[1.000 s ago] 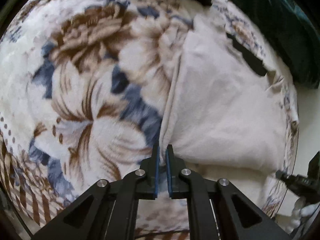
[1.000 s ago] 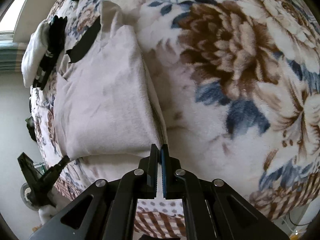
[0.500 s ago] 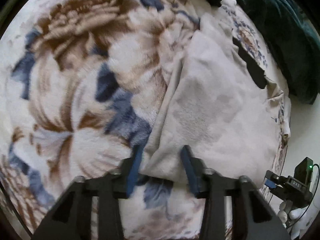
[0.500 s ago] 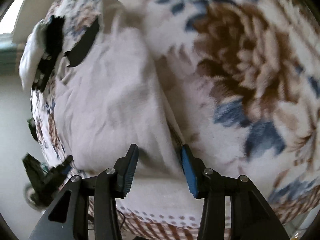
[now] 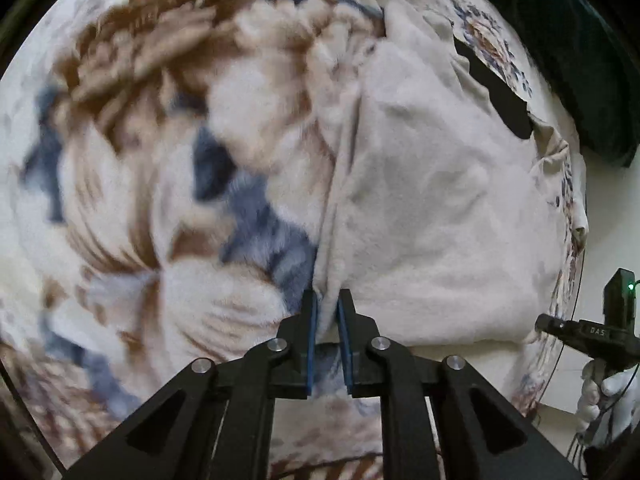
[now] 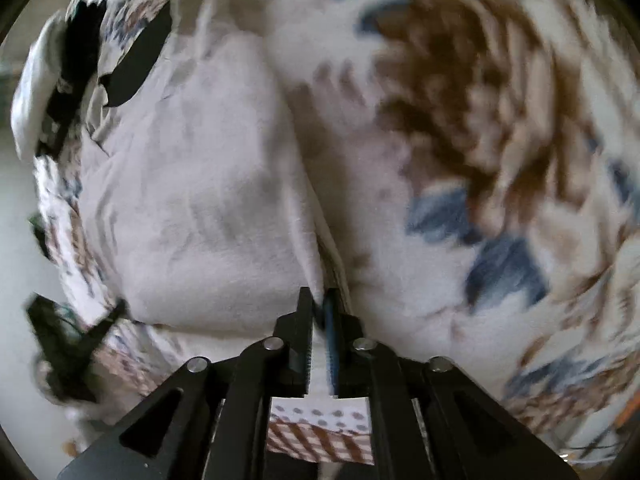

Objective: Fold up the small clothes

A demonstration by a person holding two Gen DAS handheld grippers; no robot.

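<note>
The only writing you can read is "DAS" on your right gripper (image 5: 592, 332) as seen from the left wrist view. Your left gripper (image 5: 328, 308) pinches the near corner of the cream garment (image 5: 432, 200); in its own view your right gripper (image 6: 319, 308) pinches the opposite near corner. The garment lies flat on the floral blanket (image 5: 160, 160), stretching away from both.

A floral blanket (image 5: 168, 168) covers the bed — cream garment (image 5: 432, 208) lying on it.
</note>
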